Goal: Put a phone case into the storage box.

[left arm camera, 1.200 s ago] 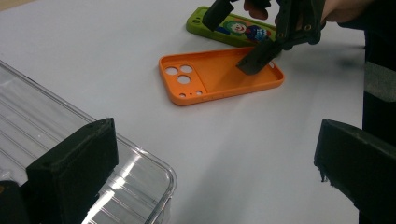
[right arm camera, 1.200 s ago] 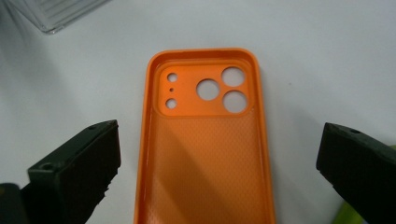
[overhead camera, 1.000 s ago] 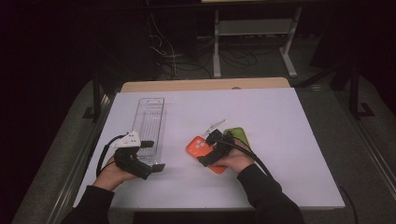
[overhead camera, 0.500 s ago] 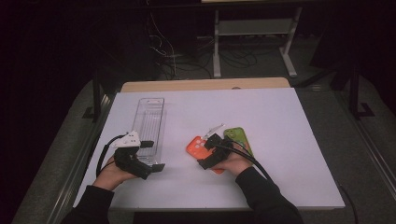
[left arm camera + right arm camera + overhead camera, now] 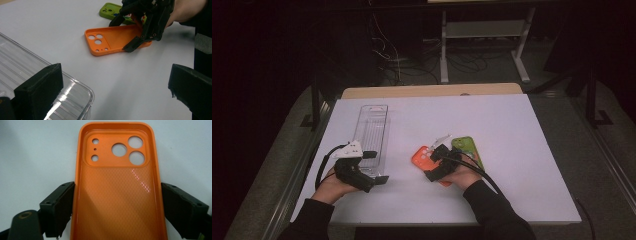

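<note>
An orange phone case (image 5: 421, 156) (image 5: 117, 170) lies inside-up on the white table, camera holes pointing away from me. My right gripper (image 5: 435, 162) (image 5: 117, 205) straddles its near half. Its jaws have just been closing, and both pads touch the case's long sides. The left gripper view shows the same grip from the side, right gripper (image 5: 125, 33) on the orange case (image 5: 110, 40). A green phone case (image 5: 467, 147) (image 5: 108, 8) lies just beyond the right hand. My left gripper (image 5: 377, 166) (image 5: 115, 87) stands open by the near end of a clear plastic tray (image 5: 373, 130) (image 5: 15, 65), holding nothing.
The white table (image 5: 522, 150) has free room to the right and at the back. A wooden board edge (image 5: 432, 91) runs along the far side. Dark floor, cables and a stand lie beyond.
The right gripper's jaws have drawn in against the sides of the orange case. The left hand has stayed put.
</note>
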Available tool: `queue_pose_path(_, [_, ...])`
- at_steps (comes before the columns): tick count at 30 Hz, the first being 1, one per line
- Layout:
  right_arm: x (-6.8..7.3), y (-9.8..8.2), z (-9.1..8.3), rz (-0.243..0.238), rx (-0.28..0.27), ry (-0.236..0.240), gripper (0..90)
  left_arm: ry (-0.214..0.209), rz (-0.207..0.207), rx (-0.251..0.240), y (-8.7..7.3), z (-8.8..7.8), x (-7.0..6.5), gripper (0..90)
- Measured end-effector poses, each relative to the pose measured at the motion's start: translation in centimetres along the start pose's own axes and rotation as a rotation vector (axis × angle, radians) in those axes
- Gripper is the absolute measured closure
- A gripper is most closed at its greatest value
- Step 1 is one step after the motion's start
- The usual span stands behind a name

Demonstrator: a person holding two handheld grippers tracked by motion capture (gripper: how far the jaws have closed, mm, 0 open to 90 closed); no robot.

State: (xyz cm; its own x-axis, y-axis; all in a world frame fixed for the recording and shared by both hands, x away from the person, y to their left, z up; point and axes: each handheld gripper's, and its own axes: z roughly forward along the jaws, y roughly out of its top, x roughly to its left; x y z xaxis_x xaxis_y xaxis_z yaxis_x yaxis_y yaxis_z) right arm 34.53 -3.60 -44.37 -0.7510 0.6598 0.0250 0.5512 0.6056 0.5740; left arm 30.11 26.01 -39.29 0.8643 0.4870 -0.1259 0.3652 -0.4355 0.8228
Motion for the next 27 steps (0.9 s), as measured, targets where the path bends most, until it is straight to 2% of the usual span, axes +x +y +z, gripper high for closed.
queue_pose_path(13, [-0.1, 0.4, -0.5, 0.008, 0.020, 0.009, 15.1, -0.005, -0.005, -0.009, 0.1, -0.1, 0.1, 0.0])
queue_pose_path(17, [-0.6, 0.9, -1.5, 0.003, 0.016, 0.026, 15.1, -0.013, -0.015, -0.016, 0.2, -0.1, 0.2, 0.0])
queue_pose_path(20, [-1.1, 1.1, -2.3, 0.009, 0.009, 0.051, 15.1, -0.015, 0.001, -0.006, 0.5, -0.1, 0.3, 0.0])
queue_pose_path(21, [-1.3, 1.2, -2.7, 0.004, -0.002, 0.052, 15.1, -0.020, -0.010, -0.013, 0.6, -0.1, 0.2, 0.0])
queue_pose_path(23, [-1.6, 1.3, -3.4, -0.003, -0.004, 0.063, 15.0, -0.024, 0.005, -0.006, 1.0, -0.1, 0.3, 0.0])
queue_pose_path(27, [-2.3, 1.4, -4.6, -0.024, -0.002, 0.071, 15.0, -0.045, 0.003, -0.004, 1.8, 0.1, 0.3, 0.0])
